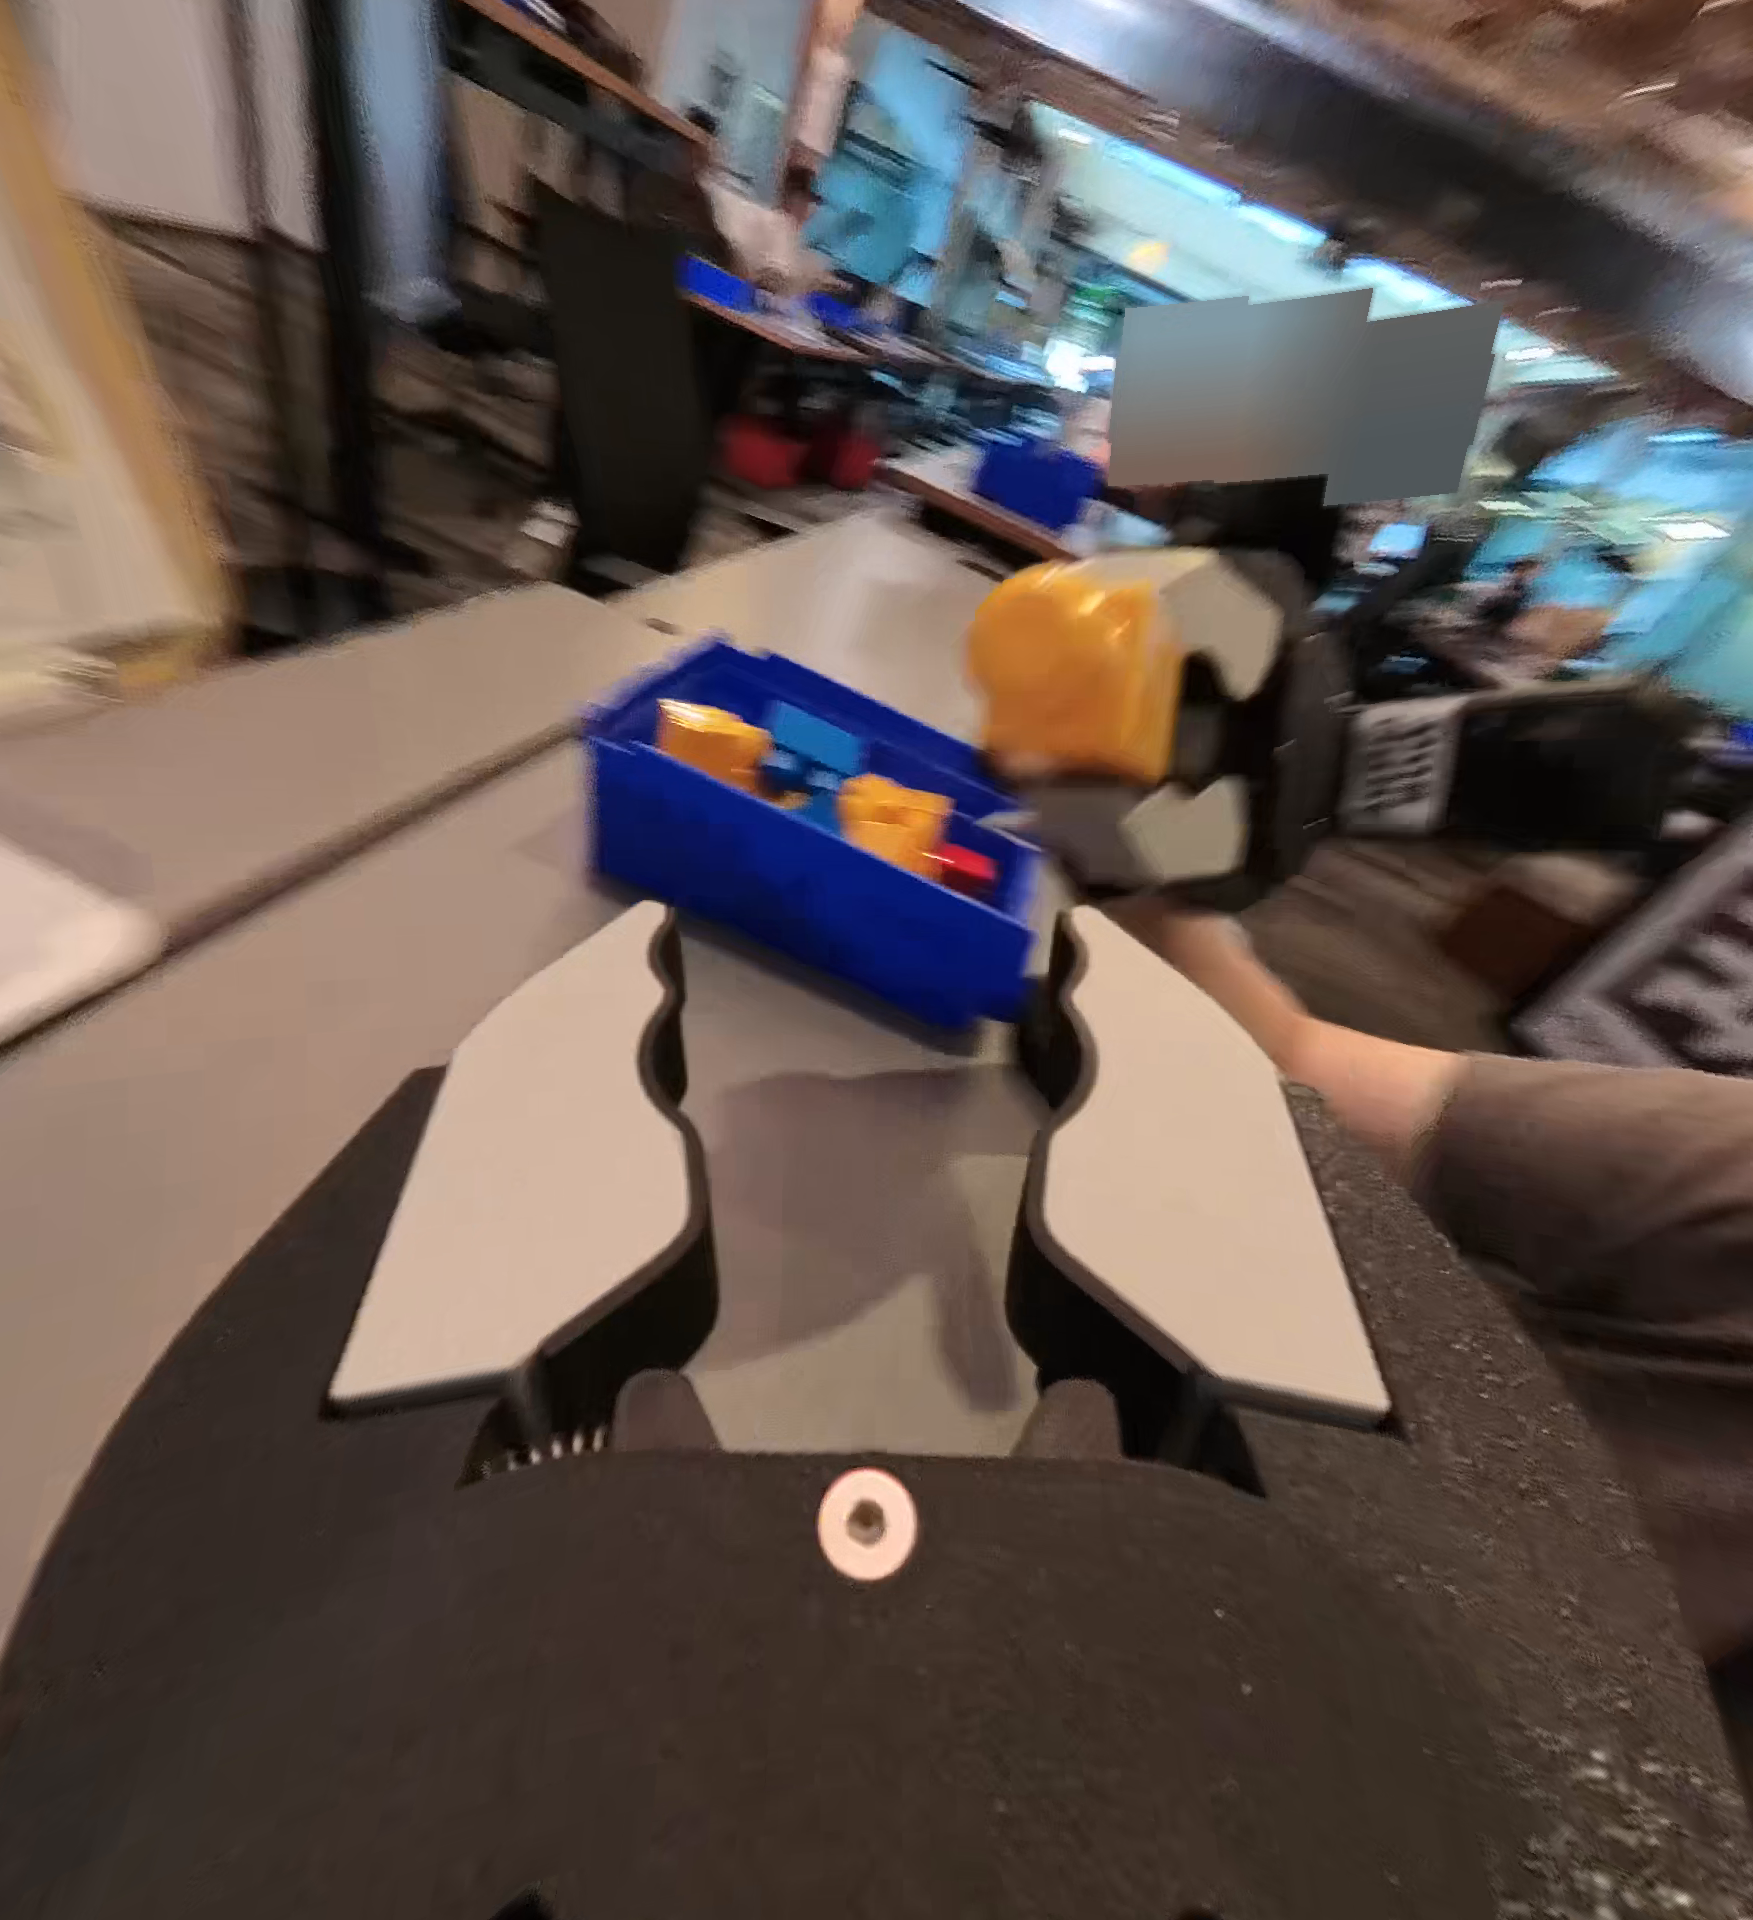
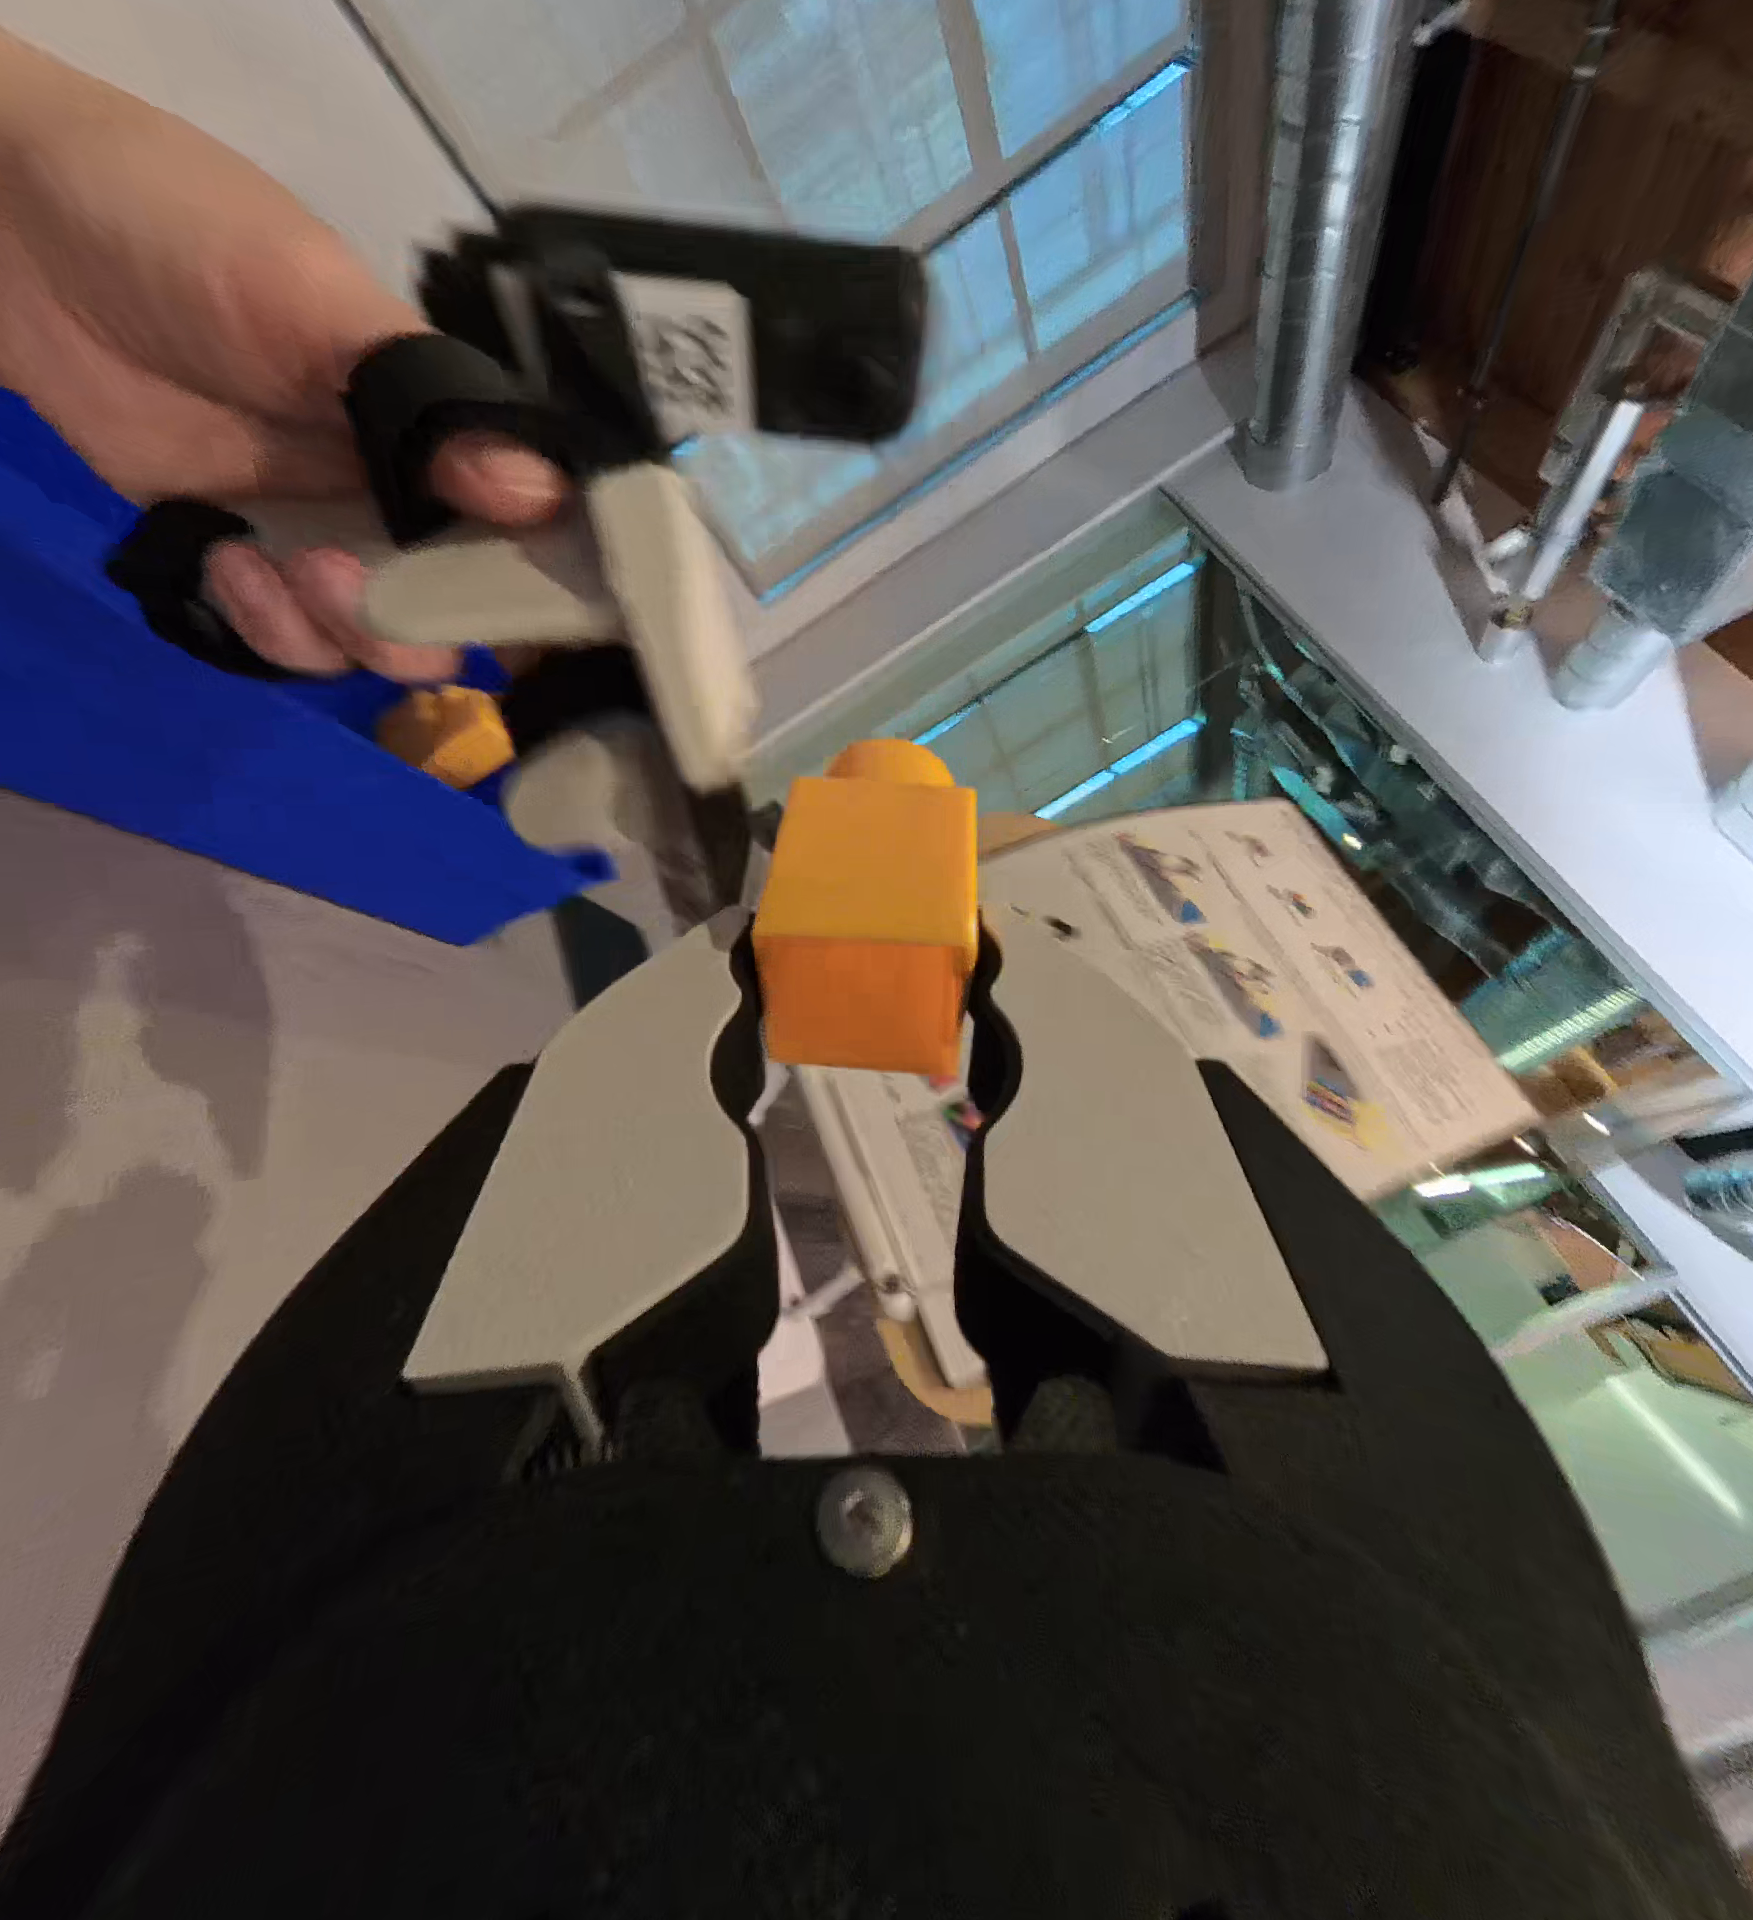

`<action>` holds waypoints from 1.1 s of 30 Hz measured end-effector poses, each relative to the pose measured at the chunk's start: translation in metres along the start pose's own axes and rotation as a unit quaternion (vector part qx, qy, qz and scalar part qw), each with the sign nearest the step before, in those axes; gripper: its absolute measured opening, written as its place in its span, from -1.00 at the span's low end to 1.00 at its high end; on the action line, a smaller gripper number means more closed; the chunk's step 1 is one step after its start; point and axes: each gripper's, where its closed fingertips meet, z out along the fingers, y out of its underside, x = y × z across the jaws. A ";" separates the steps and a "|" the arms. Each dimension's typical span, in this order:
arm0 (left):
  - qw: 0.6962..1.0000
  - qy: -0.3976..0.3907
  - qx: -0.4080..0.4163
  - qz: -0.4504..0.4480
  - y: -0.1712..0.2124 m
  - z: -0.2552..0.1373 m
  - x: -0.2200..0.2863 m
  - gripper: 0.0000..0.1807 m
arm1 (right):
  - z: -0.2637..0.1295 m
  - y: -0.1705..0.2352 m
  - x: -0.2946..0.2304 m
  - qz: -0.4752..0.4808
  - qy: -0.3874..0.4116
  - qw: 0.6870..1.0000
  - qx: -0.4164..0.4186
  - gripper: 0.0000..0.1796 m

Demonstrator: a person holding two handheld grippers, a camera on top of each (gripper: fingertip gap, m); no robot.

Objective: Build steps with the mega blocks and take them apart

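Right gripper [image 2: 867, 961]: clenched on a single-stud orange block [image 2: 867, 935], grey fingers pressed against both side faces, stud pointing away from the camera. Block lifted clear of the table, seen against a window and a printed instruction sheet [image 2: 1256, 977]. In the left wrist view, same right gripper [image 1: 1080, 743] raised above the right end of the blue bin [image 1: 799, 883], orange block [image 1: 1069, 675] between its fingertips; forearm and dark sleeve [image 1: 1630, 1247] entering from the right edge.

Left gripper [image 1: 861, 935]: released, jaws spread wide, nothing between them, only bare grey table [image 1: 228, 1039] showing through the gap. Fingertips close to the near wall of the blue bin, contact not discernible owing to blur. In the right wrist view, left gripper [image 2: 643, 644] blurred, held by a hand [image 2: 228, 364] with black finger straps, positioned over the blue bin [image 2: 176, 727].

Blue bin: resting on the grey table, set at an angle, toward the far edge. Contents: several orange blocks [image 1: 893, 810], blue blocks [image 1: 815, 738], one red block [image 1: 965, 862] at the right end. One orange block [image 2: 446, 732] inside the bin also visible in the right wrist view.

Background: blurred room with further tables and blue bins.
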 end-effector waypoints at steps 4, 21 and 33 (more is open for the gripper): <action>0.975 -0.208 0.032 0.072 -0.034 -0.080 -0.062 -0.25 | -0.051 0.071 0.073 0.094 -0.001 0.982 -0.165 -0.58; 0.841 -0.531 -0.105 0.026 0.041 -0.242 -0.237 -0.22 | -0.253 0.300 0.001 0.436 -0.138 0.659 -0.597 -0.55; 0.803 -0.567 -0.181 -0.022 0.097 -0.241 -0.294 -0.41 | -0.221 0.279 0.047 0.346 -0.064 0.749 -0.561 -0.37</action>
